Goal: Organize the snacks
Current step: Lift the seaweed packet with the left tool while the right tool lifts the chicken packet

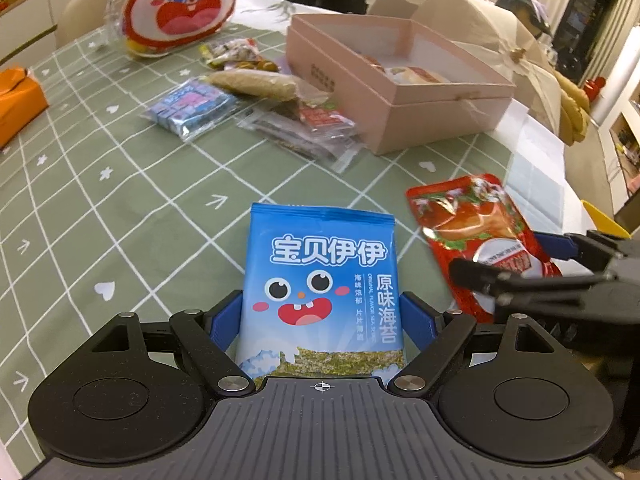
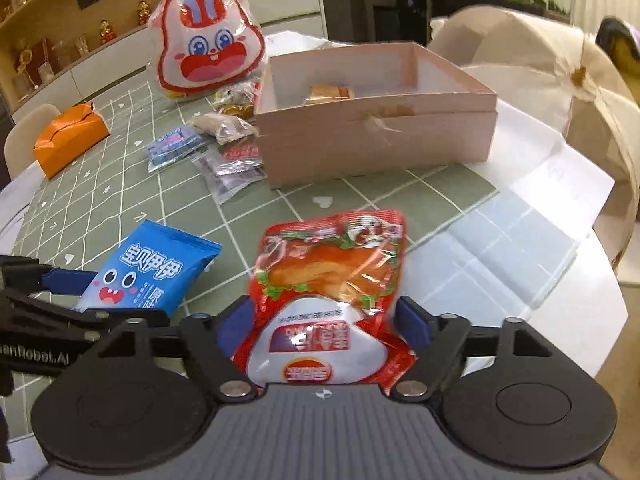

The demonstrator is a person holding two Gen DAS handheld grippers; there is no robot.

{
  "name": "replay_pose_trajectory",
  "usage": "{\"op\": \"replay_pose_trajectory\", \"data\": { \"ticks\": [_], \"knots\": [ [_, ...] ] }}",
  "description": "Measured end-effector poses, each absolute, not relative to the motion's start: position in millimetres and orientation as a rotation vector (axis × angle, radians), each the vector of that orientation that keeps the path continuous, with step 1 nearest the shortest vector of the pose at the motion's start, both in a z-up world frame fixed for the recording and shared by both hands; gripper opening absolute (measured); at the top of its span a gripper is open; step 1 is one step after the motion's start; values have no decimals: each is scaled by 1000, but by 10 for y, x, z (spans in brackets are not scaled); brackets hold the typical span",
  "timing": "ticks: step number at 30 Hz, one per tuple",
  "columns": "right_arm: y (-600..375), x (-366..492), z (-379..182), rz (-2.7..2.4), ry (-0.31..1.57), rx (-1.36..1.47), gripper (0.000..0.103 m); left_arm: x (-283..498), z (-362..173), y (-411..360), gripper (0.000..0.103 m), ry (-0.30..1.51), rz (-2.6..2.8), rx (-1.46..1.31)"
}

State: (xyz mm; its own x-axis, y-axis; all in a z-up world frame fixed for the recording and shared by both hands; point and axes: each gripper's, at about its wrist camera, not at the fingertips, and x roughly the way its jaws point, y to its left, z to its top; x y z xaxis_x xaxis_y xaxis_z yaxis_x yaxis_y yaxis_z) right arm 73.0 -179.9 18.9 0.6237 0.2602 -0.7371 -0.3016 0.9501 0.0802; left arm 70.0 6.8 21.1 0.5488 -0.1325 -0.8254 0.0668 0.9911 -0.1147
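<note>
My left gripper [image 1: 323, 316] is shut on a blue seaweed snack packet [image 1: 322, 280], held above the green checked tablecloth [image 1: 120, 200]. My right gripper [image 2: 327, 320] is shut on a red snack pouch [image 2: 328, 280], also lifted. Each shows in the other view: the red pouch [image 1: 472, 232] to the right with the right gripper [image 1: 520, 264], the blue packet [image 2: 148, 272] to the left with the left gripper [image 2: 72, 292]. An open pink box [image 2: 376, 136] with a few snacks inside stands ahead, also in the left wrist view [image 1: 400, 80].
Loose snack packets [image 1: 256, 100] lie left of the box. A rabbit-shaped bag [image 2: 208, 40] stands behind them. An orange tissue box [image 2: 70, 136] sits at the far left. White paper [image 2: 520, 232] and a beige mesh food cover [image 2: 560, 80] are to the right.
</note>
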Motion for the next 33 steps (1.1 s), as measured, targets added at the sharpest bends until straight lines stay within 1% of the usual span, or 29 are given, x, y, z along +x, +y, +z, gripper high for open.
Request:
{"op": "replay_pose_trajectory", "data": {
  "ticks": [2,10,12,14,16,18,26,29,32,33],
  "knots": [
    [-1670,684,149,291,813,-121,85,704,207,91,86,979,-118,-78],
    [-1664,627,143,252,795,-88,85,754,192,147,88,973,-150,-86],
    [-1672,615,149,253,794,-88,84,766,192,143,88,977,-153,-83],
    [-1691,601,169,248,793,-77,78,782,193,124,88,986,-151,-74],
    [-1747,582,208,237,788,-56,61,780,192,98,88,991,-142,-62],
    [-1835,583,249,248,794,-23,54,774,186,66,88,991,-132,-46],
    [-1861,553,268,282,807,-6,52,732,166,30,89,969,-115,-26],
    [-1893,572,301,302,818,24,48,741,181,23,89,977,-145,-32],
    [-1998,629,368,339,842,98,41,730,197,-6,88,982,-202,-40],
    [-2036,652,385,349,850,124,37,718,197,-20,88,981,-222,-44]
  ]
}}
